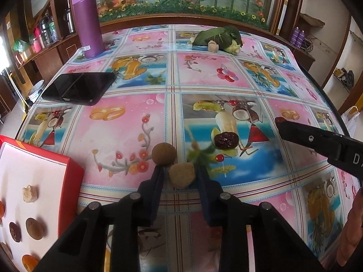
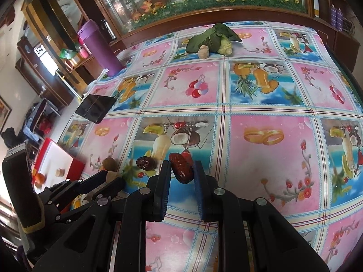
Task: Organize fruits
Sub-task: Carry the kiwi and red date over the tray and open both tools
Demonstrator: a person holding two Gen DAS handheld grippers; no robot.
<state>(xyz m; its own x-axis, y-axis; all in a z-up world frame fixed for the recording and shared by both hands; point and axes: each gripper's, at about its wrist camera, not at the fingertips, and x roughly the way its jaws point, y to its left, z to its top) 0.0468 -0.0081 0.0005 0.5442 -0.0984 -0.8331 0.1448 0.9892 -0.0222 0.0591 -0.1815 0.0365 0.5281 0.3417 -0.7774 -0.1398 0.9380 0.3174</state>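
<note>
Partly cut off at the left edge of the left wrist view: red box (image 1: pixel 70 170) with a white floor, holding a pale chunk (image 1: pixel 30 194), a brown round fruit (image 1: pixel 34 228), a dark date at its left and orange pieces clipped by the frame. Hard to make out what the orange pieces are. Far across the counter (image 1: pixel 211 72): leafy green bundle (image 1: pixel 217 36), contents mostly hidden by the leaves, a pale cube just in front.

Left tool (image 1: pixel 181 176): nearly closed, pads pressing both sides of a tan round fruit (image 1: pixel 182 175) low over the counter. Second round brown fruit (image 1: pixel 163 154) just beyond the left finger, touching or nearly so; cannot tell which. Loose dark date (image 1: pixel 226 140) lying on the counter farther right.

Right tool (image 2: pixel 181 172): almost fully closed, clamped on a glossy red-brown date (image 2: pixel 182 168), its lower end hidden between the pads. In the left wrist view only the fingertip end shows, with a sliver of that date at the tip.

Also on the counter: purple flask (image 1: pixel 87 20), black phone (image 1: pixel 79 87).
</note>
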